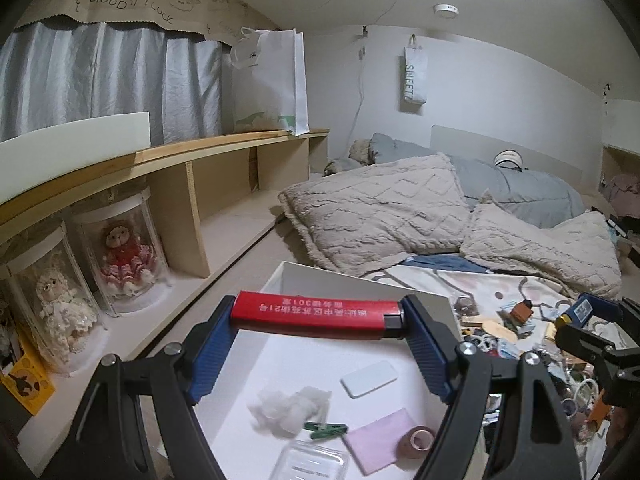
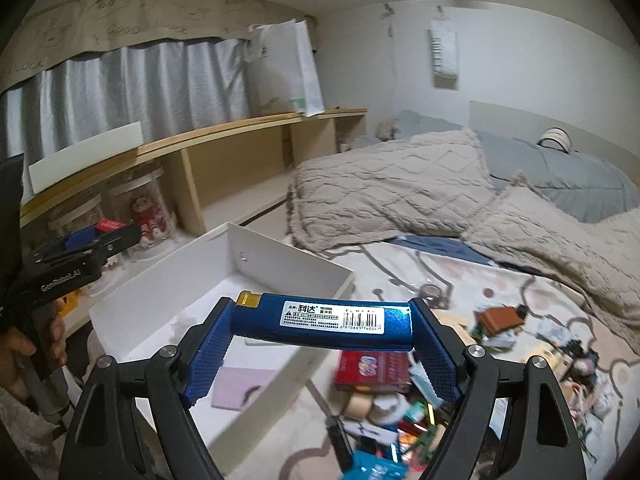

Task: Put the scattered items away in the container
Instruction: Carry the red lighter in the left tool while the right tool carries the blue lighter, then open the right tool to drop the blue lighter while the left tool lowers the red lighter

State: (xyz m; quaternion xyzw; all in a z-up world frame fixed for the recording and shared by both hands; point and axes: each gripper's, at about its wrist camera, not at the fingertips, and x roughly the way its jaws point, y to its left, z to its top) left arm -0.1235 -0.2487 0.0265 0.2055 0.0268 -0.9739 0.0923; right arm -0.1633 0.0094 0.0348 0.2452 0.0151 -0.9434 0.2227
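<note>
The left gripper fingers pinch a red lighter endwise above the white container, the right gripper fingers pinch a blue lighter near its edge, a few items already inside, and beyond a scattered pile remains on the bed.

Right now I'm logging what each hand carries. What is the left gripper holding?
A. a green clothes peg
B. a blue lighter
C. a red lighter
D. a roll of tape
C: the left gripper is clamped end to end on a red lighter above the white box; the blue lighter is in the right gripper.
</note>
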